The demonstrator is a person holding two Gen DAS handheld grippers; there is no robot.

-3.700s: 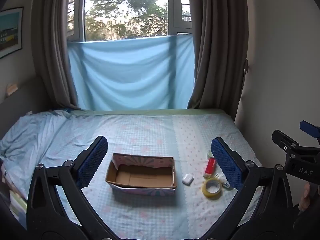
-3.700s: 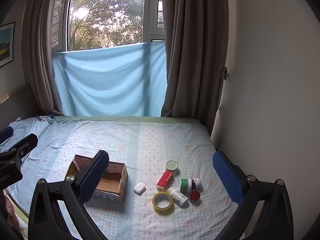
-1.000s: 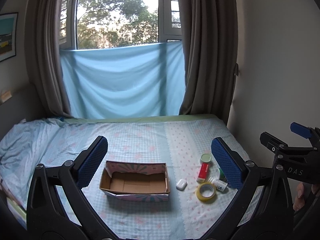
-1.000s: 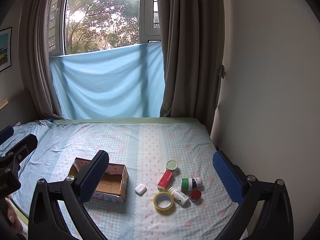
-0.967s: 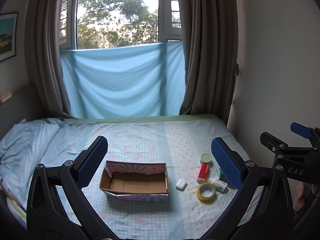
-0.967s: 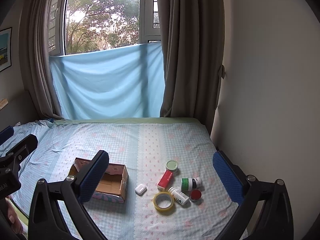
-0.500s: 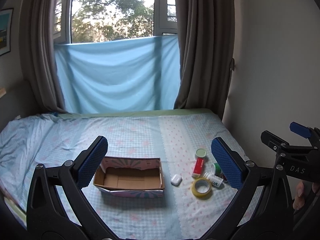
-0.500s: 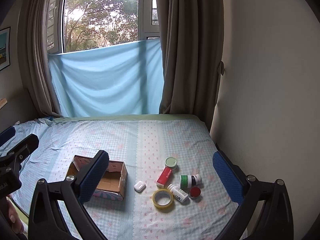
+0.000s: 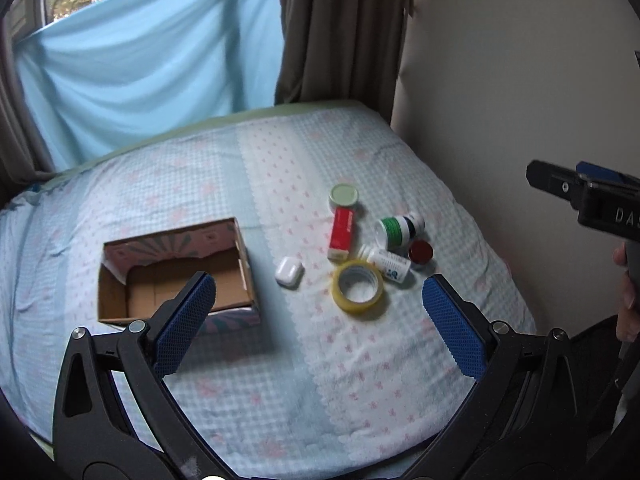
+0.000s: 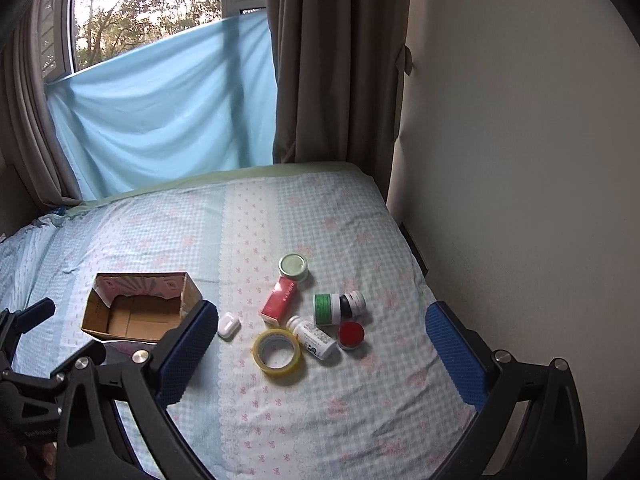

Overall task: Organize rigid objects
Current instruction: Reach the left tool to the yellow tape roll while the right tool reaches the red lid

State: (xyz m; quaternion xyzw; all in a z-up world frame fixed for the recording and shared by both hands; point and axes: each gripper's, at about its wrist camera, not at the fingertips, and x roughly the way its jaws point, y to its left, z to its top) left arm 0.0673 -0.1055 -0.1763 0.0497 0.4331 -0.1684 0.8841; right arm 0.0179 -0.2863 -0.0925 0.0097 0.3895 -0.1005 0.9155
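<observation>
Both grippers hang above the near edge of the bed, angled down toward it, and neither touches anything. The left gripper (image 9: 320, 312) has its blue-padded fingers spread wide with nothing between them; the right gripper (image 10: 320, 344) is likewise spread wide and holds nothing. In the left wrist view the right gripper's black body juts in at 3 o'clock, with part of the person's hand under it. The bed (image 10: 256, 216) wears a pale blue checked sheet with pink flowers. On it, at about 9 o'clock from the cluster of small things, sits an open cardboard box (image 10: 140, 312), nothing visible inside. Just right of the box lies a white earbud case (image 10: 228, 325). The cluster lies at the right gripper's 12 o'clock: a yellow tape roll (image 10: 277, 351) flat on the sheet, a red box (image 10: 280, 300) at its 12 o'clock, a green-lidded jar (image 10: 294, 266) beyond that, a white pill bottle (image 10: 314, 338) on its side touching the roll at 3 o'clock, a green-labelled bottle (image 10: 338, 307) lying on its side, and a red cap (image 10: 351, 334) near it. Behind the bed hang a blue cloth (image 10: 168, 112) across the window, a brown curtain (image 10: 336, 60), and a bare wall (image 10: 520, 120) at 3 o'clock.
</observation>
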